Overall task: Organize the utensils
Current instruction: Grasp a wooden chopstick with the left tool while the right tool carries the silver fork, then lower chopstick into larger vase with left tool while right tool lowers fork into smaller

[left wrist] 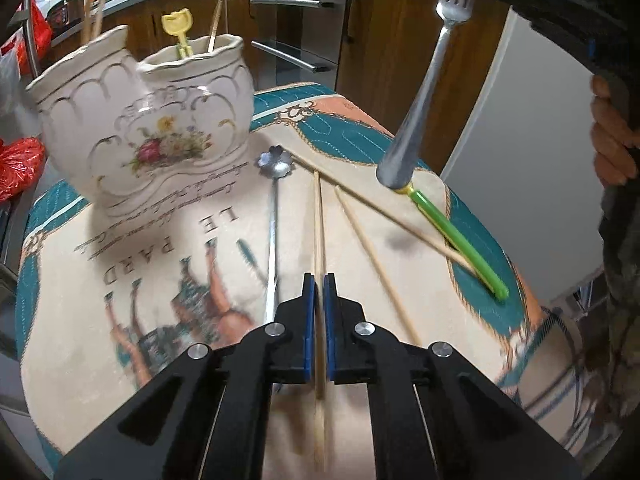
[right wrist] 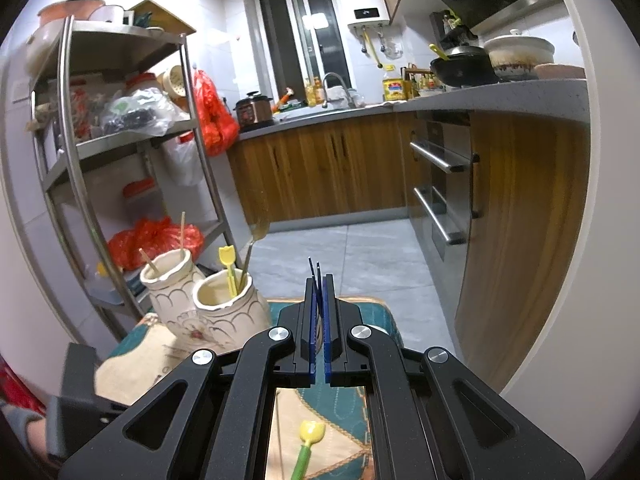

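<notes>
Chopstick (left wrist: 319, 216) lies on the cloth (left wrist: 168, 280) in front of the holder (left wrist: 140, 120), its near half pinched between the closed jaws of the left gripper (left wrist: 319, 284). It looks light, stiff and slippery (likely to pivot), so a grip nearer mid-length seems wiser. Beside it lie a spoon (left wrist: 273, 216) and another chopstick (left wrist: 372, 256). Beyond, the right gripper (right wrist: 319, 280) is clamped on a steel fork (left wrist: 424, 92).

Counting as we go: three loose chopsticks (left wrist: 319, 216) lying mid-frame, two more standing in the holder (left wrist: 136, 120) (upper left), two forks (left wrist: 424, 92), one flower spoon (left wrist: 274, 164), two tulip picks (left wrist: 178, 30).
</notes>
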Action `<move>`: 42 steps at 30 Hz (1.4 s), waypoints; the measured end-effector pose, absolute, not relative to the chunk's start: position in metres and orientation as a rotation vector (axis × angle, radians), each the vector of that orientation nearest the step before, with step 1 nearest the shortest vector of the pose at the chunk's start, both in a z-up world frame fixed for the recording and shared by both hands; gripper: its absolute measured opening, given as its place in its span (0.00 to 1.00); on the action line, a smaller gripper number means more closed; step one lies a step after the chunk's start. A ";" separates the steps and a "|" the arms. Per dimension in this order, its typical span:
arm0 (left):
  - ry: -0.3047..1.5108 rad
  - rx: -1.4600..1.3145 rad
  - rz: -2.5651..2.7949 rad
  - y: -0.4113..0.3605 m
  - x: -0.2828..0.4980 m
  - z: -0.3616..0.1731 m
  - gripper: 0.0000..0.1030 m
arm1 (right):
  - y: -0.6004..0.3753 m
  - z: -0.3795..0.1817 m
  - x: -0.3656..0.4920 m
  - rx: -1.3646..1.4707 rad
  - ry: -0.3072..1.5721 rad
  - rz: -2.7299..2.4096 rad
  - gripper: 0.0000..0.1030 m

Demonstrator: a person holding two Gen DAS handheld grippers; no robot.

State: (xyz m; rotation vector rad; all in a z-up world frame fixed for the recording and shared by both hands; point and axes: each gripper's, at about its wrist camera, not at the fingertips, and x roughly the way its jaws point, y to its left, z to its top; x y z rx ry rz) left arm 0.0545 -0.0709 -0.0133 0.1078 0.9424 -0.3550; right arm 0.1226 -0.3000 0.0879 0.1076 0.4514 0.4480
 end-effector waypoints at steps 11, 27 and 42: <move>0.608 0.066 -0.407 -0.022 0.019 0.032 0.04 | -0.275 0.097 0.118 0.070 0.440 0.446 0.03; 0.197 -0.064 -0.354 0.059 0.039 0.117 0.04 | -0.232 0.120 0.138 0.038 0.412 0.449 0.03; 0.196 -0.338 -0.332 0.089 0.155 0.110 0.04 | -0.205 0.157 0.180 0.030 0.285 0.327 0.03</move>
